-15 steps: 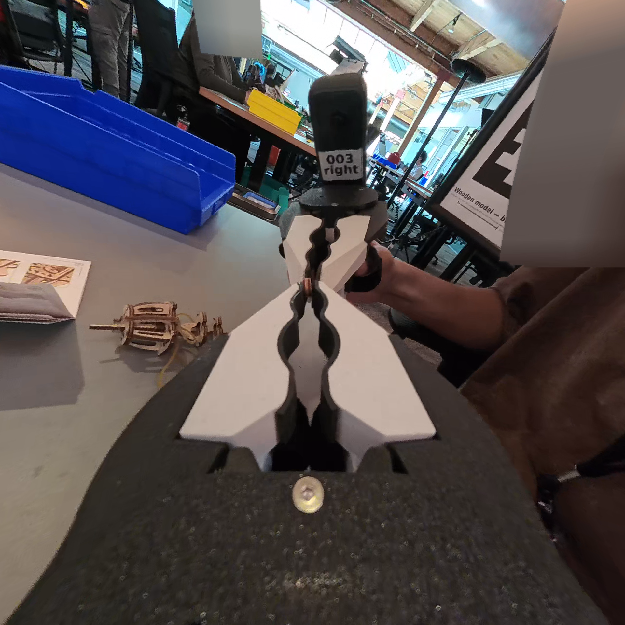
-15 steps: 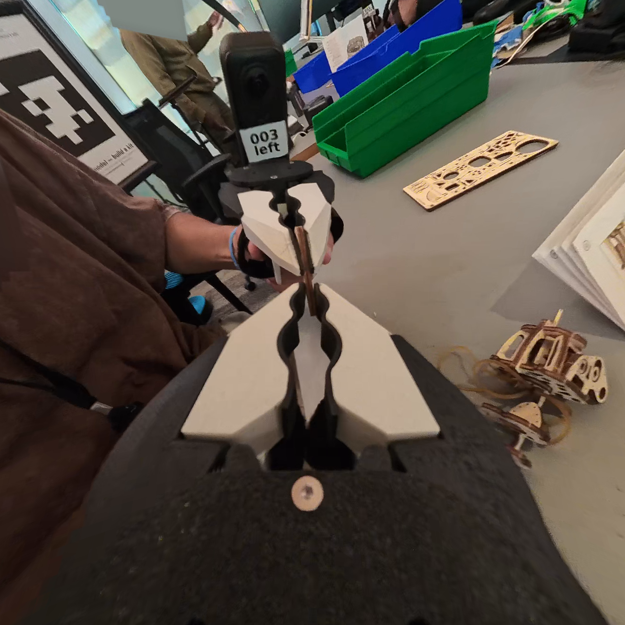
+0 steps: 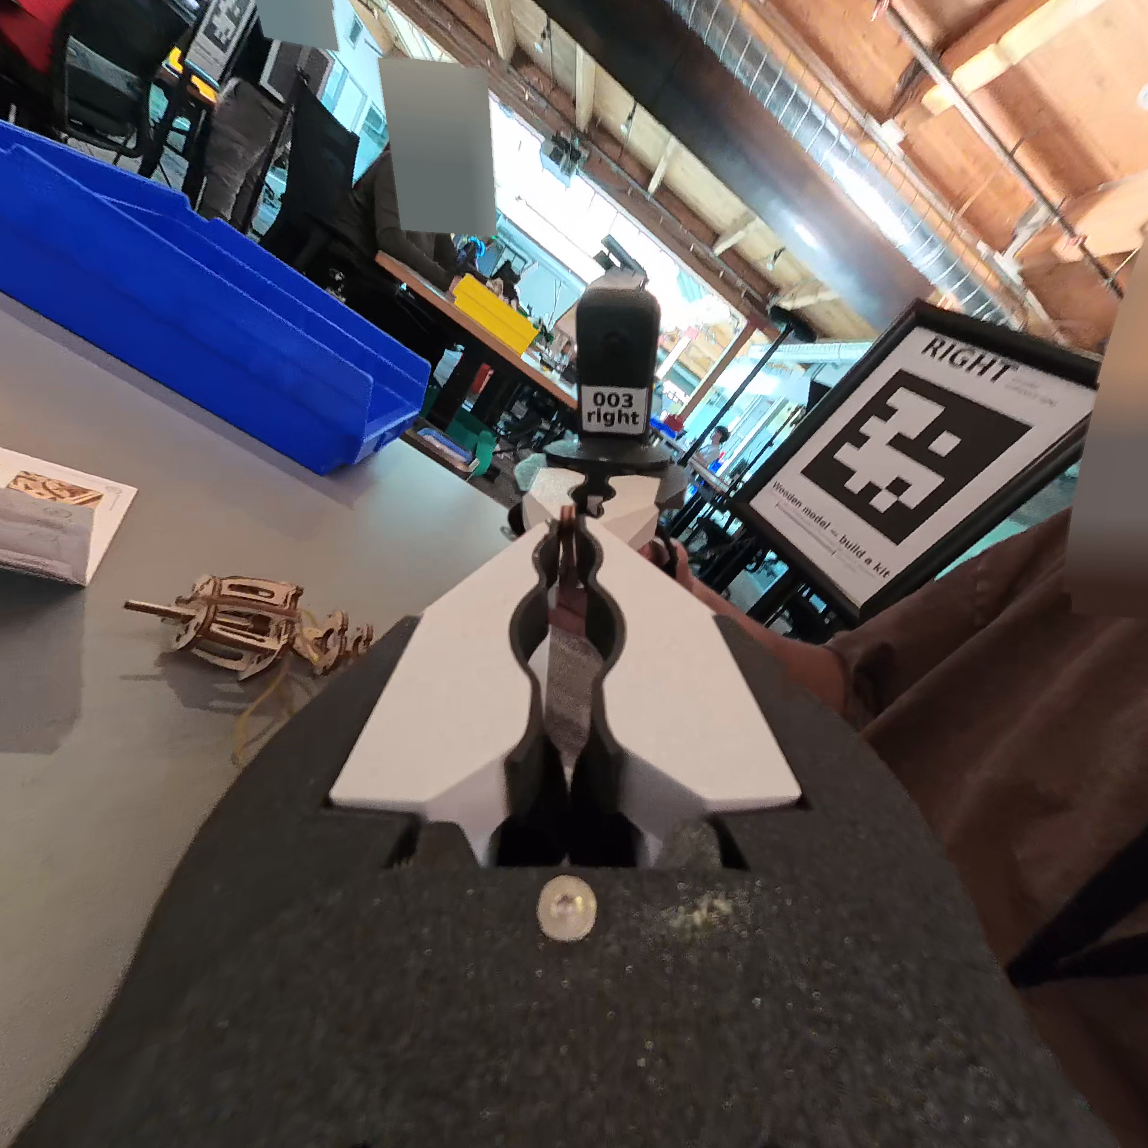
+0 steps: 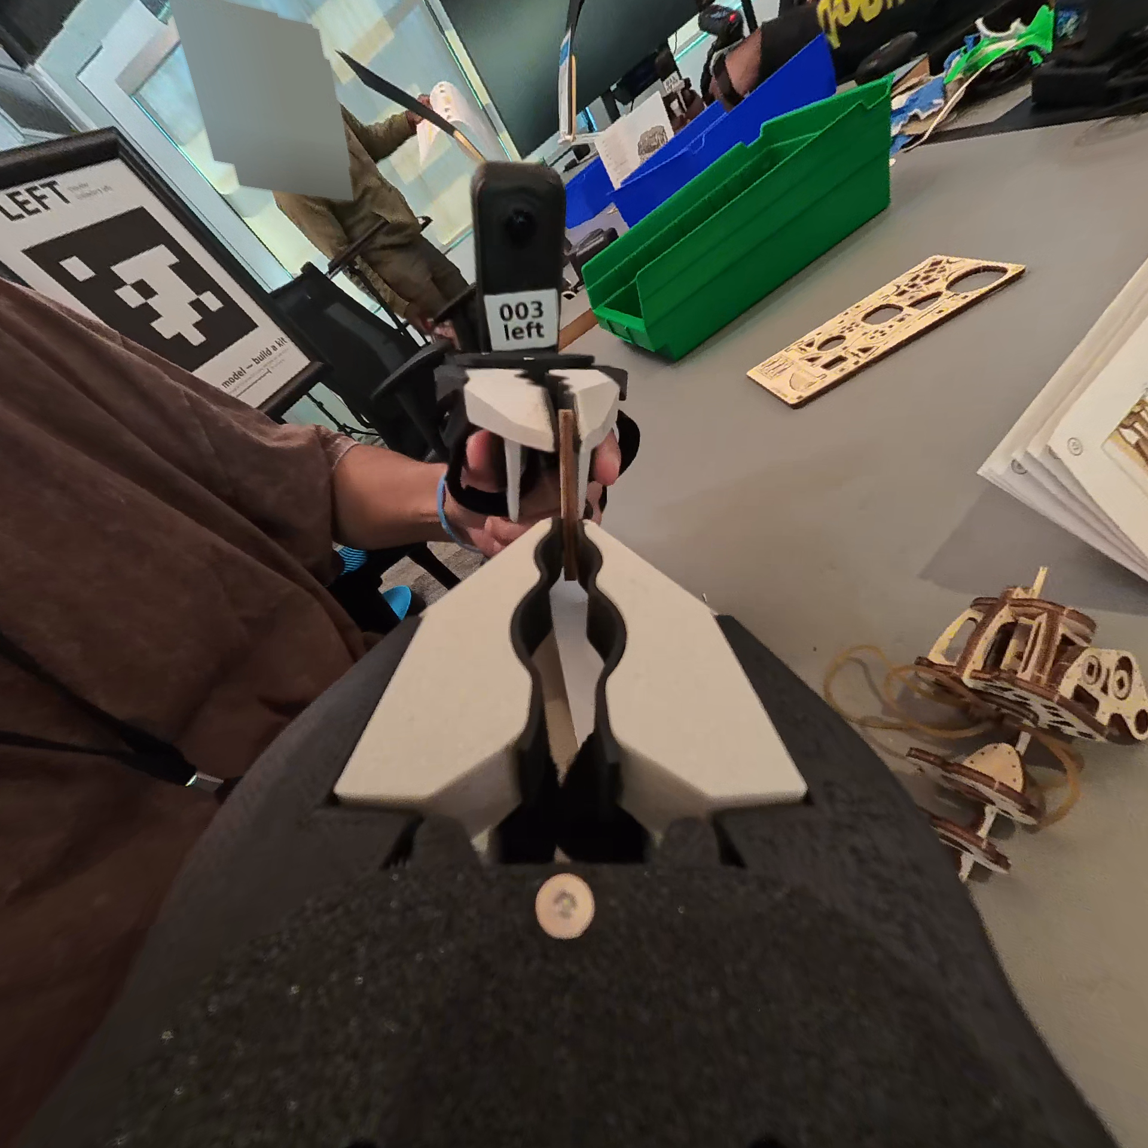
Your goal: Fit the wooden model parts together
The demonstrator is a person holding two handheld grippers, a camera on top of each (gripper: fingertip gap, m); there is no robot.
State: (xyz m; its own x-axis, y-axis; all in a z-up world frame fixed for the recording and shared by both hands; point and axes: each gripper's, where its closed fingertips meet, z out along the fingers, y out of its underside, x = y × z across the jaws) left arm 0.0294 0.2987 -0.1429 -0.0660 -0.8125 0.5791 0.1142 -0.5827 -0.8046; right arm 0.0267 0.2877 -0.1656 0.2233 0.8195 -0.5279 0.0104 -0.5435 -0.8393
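Left wrist view: left gripper (image 3: 566, 534) raised off the desk (image 3: 186, 714), jaws narrow, pinching a thin wood strip (image 3: 566, 528) at the tips. Right gripper (image 3: 593, 497) faces it nose to nose, tips almost touching.

Right wrist view: right gripper (image 4: 568, 546) w/ jaws narrow, closed on lower end of the strip (image 4: 566, 491); strip stands upright, seen edge-on. Its upper end runs up between the white fingers of the left gripper (image 4: 562, 422), held by a hand (image 4: 497, 497). So both grippers hold the same strip, above the desk's near edge. Can't tell if it's one piece or two pressed together.

On desk (image 4: 776, 497):
- Part-built wood model (image 3: 242, 621) w/ axle stub, lying on its side, left of left gripper; same model (image 4: 1031, 677) shows right of right gripper, w/ rubber bands (image 4: 870, 689) looped around and smaller wheel pieces (image 4: 988, 783) just beside it.
- Blue bin (image 3: 205, 335) along far-left edge.
- Booklet (image 3: 56, 515) near the left edge.
- Green bin (image 4: 745, 261) toward far edge, a second blue bin (image 4: 714, 149) behind it.
- Punched-out wood sheet (image 4: 882, 329) flat, between green bin and a stack of white sheets (image 4: 1081, 435) at right edge.
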